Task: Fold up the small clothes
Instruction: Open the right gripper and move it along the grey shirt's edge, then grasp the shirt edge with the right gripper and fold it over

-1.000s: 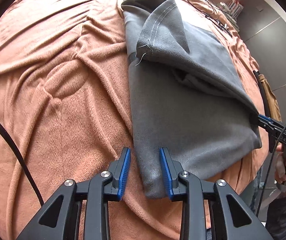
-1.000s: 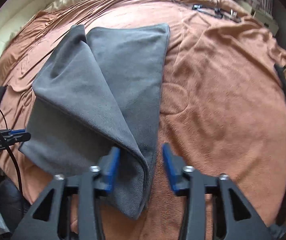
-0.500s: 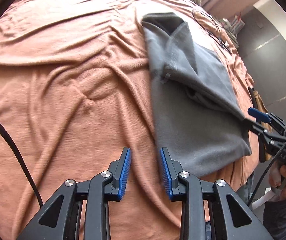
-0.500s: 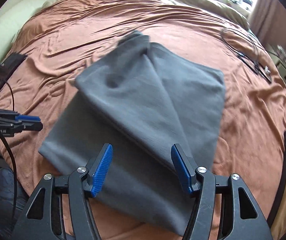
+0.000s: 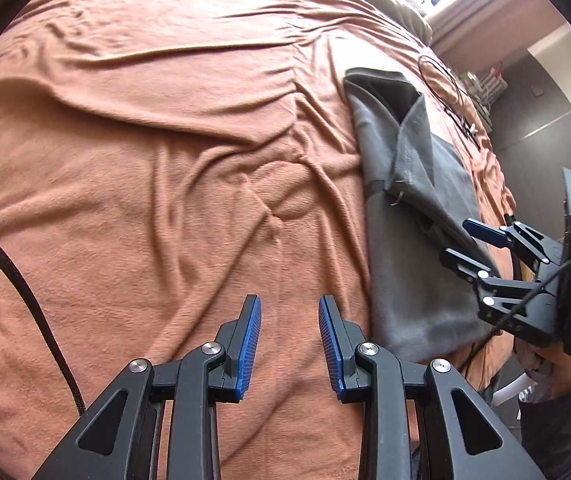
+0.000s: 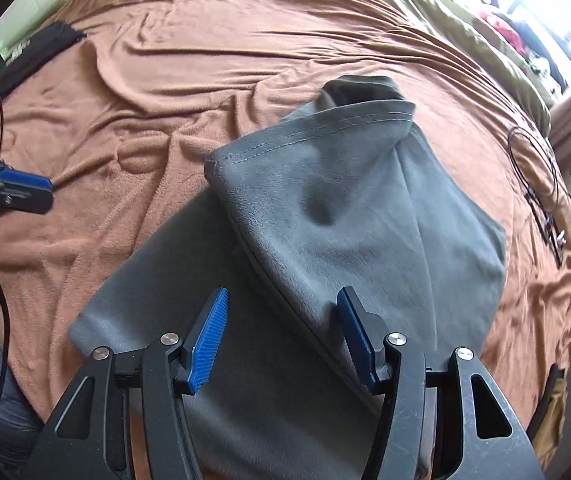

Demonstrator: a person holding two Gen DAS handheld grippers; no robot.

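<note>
Below my left gripper (image 5: 289, 340) lies only the blanket (image 5: 145, 184); its blue pads (image 5: 250, 340) stand a little apart with nothing between them. Off to the right in this view, the garment (image 5: 409, 240), a grey fleece piece, rests on the blanket, partly folded, with a stitched hem flap turned over its upper part. My right gripper (image 5: 461, 244) shows at that garment's right edge, held in my right hand (image 5: 545, 360).

From the right wrist, my right gripper (image 6: 281, 340) hovers over the garment (image 6: 345, 220). Its jaws have just been closing slightly, yet the pads (image 6: 209, 340) are well apart and press on nothing; a diagonal fold edge of the cloth runs beneath the gap. The hemmed flap lies toward the far end, with an open dark pocket of cloth behind it. My left gripper (image 6: 25, 192) appears at the left edge, over bare blanket (image 6: 165, 60), clear of the garment. A thin black cable (image 6: 541, 184) lies looped on the blanket at far right.
</note>
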